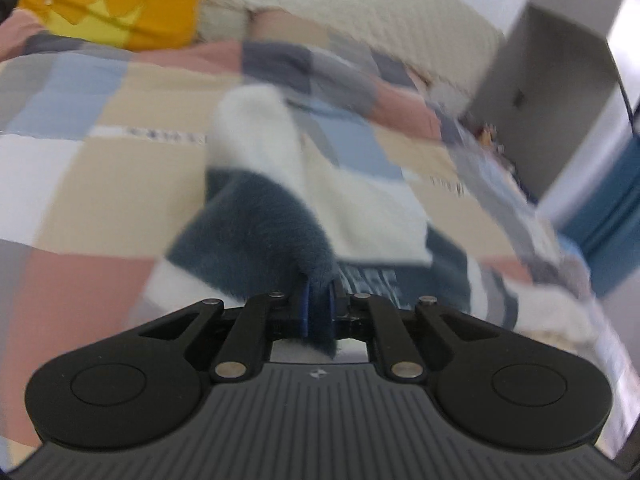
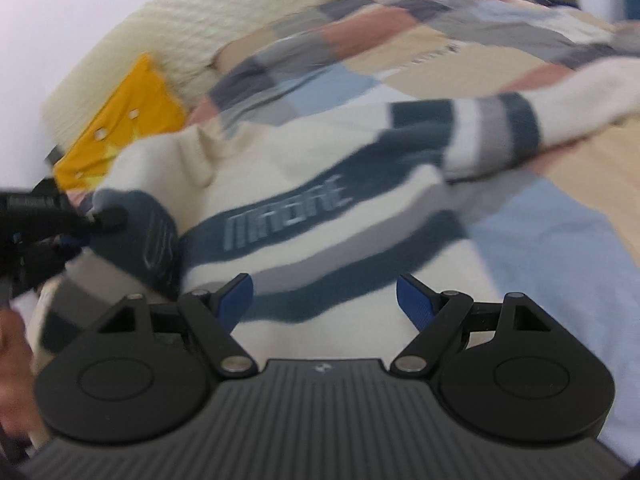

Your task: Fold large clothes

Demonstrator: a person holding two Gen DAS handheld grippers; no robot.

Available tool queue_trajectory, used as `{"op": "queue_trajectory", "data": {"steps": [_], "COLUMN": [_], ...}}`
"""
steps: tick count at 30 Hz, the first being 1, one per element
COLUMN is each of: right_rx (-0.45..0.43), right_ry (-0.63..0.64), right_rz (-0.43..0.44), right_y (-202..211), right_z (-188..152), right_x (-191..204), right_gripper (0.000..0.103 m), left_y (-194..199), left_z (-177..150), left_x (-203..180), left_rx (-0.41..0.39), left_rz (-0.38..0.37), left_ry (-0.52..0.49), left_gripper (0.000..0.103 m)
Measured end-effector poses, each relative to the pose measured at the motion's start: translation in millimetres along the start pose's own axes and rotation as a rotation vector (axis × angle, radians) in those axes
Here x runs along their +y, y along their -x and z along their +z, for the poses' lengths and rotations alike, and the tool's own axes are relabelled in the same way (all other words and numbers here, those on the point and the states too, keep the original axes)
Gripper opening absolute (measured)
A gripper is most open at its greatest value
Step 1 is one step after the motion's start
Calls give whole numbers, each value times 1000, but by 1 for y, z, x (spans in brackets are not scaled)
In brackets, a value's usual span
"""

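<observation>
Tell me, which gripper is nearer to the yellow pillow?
Left. In the right wrist view the left gripper, shut on the sweater, sits just below the yellow pillow. The right gripper hangs open over the sweater's hem, further away.

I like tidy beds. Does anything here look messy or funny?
Yes: the striped sweater lies rumpled on the patchwork quilt, one sleeve flung sideways, while the left gripper pinches a dark fold.

The sweater is cream with dark teal and grey stripes. The quilt is patchwork: pink, blue, tan, grey. The cushion is yellow-orange.
</observation>
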State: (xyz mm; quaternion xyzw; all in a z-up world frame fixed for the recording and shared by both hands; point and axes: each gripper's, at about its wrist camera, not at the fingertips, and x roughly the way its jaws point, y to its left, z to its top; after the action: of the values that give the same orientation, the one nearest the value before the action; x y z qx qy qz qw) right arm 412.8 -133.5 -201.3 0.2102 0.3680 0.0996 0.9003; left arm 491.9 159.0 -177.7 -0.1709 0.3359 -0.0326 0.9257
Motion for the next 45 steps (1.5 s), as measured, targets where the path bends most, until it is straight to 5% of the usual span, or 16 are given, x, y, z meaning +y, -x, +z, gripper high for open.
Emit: {"op": "queue_trajectory", "data": {"steps": [6,11,14,16,19,27,30,33,45], "right_rx": [-11,-4,13,12,6,48,54,62,90], "right_ry": [-39,-50,-41,-32,-20,17,11,7,61], "right_rz": [-24,-34,-36,-35,-31,-9,-7,-9,20], "right_y": [-2,-5,-8,-7,-6,-12,-13,-14,-18], "right_z": [4,3,0,-1,-3,-11,-11,-13,-22], "right_x": [-11,-15,-12,-10,-7,3,4,4,16], "right_gripper": [81,81,81,81,81,81,81,81,80], "left_y": [-47,-56,-47,-37,-8,54,69,83,117], "left_z": [-42,-38,-30,-25,-23,-18,-24,-39,-102], "left_x": [-10,1,8,11,20,91,122,144,142], "left_rx": [107,120,138,136,108,17,22,33,33], "left_rz": [-15,-61,-112,-164,-205,-203,-147,-180,-304], "left_ry": [8,34,66,102,160,434,521,631,794], "left_gripper": [10,12,29,51,59,60,60,60,60]}}
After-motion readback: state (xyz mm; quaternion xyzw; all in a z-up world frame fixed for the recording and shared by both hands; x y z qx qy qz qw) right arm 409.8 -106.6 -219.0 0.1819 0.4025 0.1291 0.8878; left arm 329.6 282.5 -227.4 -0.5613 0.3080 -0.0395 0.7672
